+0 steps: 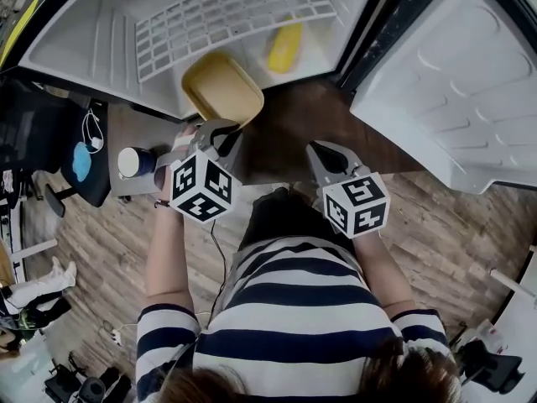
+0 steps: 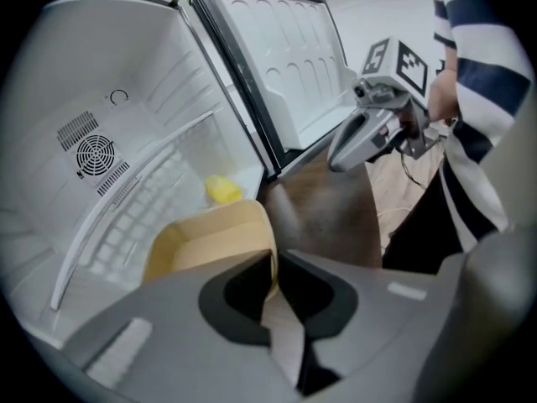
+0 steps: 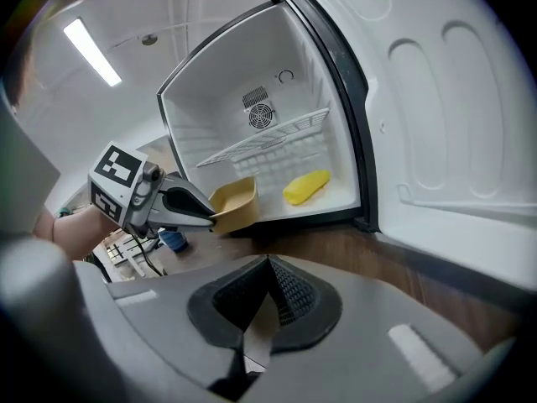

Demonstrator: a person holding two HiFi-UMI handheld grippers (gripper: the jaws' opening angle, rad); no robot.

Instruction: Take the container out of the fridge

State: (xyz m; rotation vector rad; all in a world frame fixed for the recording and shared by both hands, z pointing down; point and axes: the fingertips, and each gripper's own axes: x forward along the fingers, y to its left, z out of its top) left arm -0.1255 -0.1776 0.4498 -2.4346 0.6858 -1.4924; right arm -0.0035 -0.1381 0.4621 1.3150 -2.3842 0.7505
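Your left gripper (image 1: 220, 133) has its jaws clamped on the near wall of the tan container (image 1: 220, 86), which sits at the open front of the fridge (image 1: 117, 32), partly over its lip and partly over the brown tabletop (image 1: 294, 116). Your right gripper (image 1: 317, 151) is over the tabletop beside it, jaws pressed together with nothing between them. A yellow object (image 1: 285, 46) lies on the fridge floor behind the container.

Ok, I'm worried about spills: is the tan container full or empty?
Empty: the left gripper view looks into the container and shows only bare tan inside; the left gripper is shut on its rim.
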